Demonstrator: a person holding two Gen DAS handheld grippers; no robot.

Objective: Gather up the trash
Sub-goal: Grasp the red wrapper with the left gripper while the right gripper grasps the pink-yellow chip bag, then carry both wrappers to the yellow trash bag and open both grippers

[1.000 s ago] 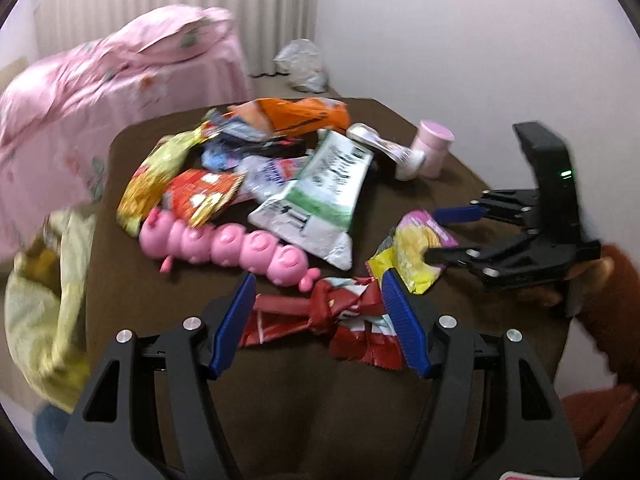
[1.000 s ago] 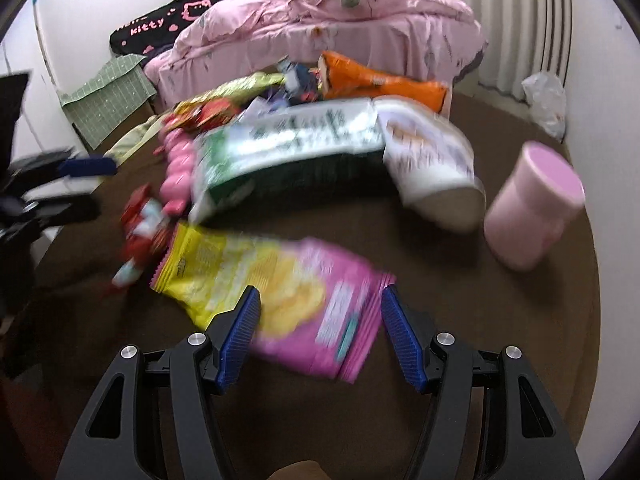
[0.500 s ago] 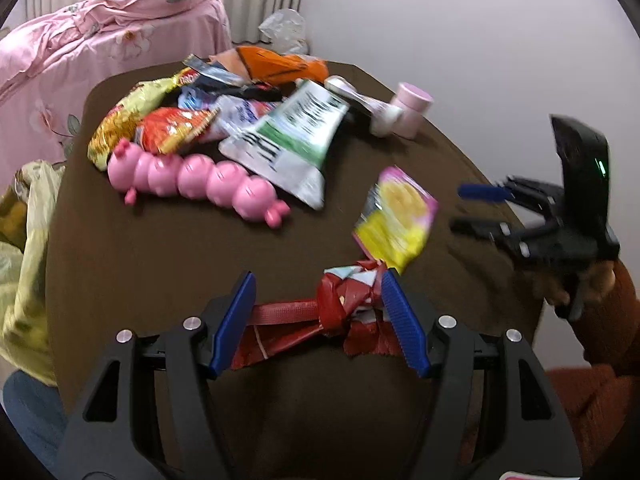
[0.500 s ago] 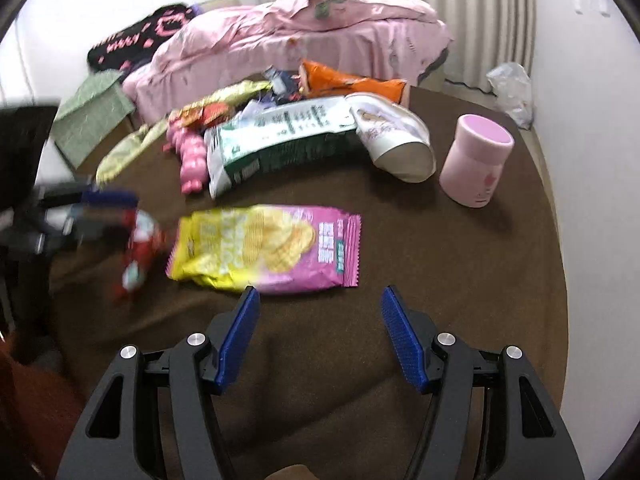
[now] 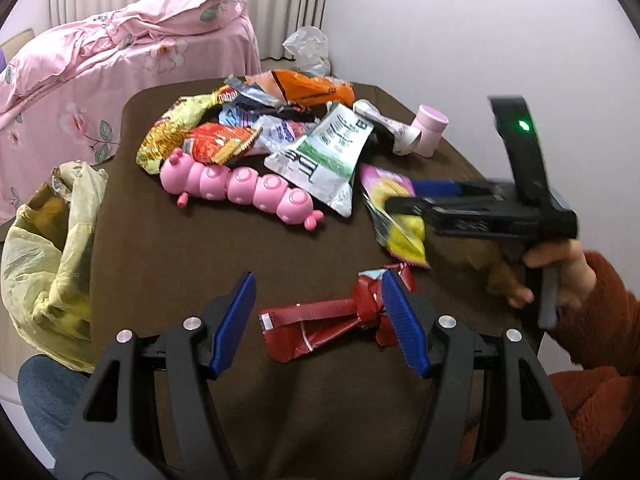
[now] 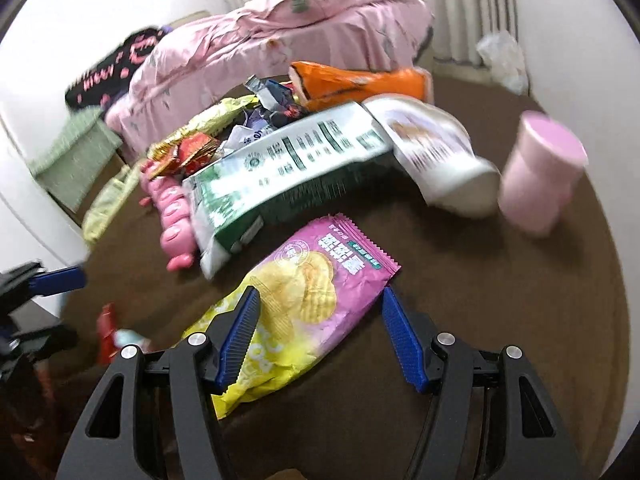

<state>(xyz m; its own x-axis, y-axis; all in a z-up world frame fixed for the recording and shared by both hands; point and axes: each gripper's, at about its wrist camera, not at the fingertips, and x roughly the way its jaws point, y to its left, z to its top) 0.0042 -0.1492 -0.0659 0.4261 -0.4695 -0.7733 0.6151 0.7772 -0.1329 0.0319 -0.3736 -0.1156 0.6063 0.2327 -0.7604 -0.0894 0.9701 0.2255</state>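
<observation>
A crumpled red wrapper point(image 5: 320, 320) lies on the brown table point(image 5: 200, 248) between the open fingers of my left gripper point(image 5: 320, 316). A pink and yellow chip bag point(image 6: 308, 292) lies flat, and my right gripper point(image 6: 320, 332) is open with its fingers on either side of the bag's near half. In the left wrist view the right gripper point(image 5: 404, 196) sits over the same chip bag point(image 5: 396, 216). A pile of wrappers lies further back: a green and white bag point(image 5: 324, 156), an orange bag point(image 5: 308, 88), a yellow bag point(image 5: 172, 128).
A pink caterpillar toy point(image 5: 240, 188), a pink cup point(image 6: 540, 176) and a white tipped cup point(image 6: 436, 152) are on the table. A yellow plastic bag point(image 5: 48, 248) hangs off the table's left edge. A bed with pink bedding point(image 5: 100, 52) stands behind.
My right gripper has moved forward and down onto the chip bag, which now lies between its fingers. My left gripper stays open around the red wrapper.
</observation>
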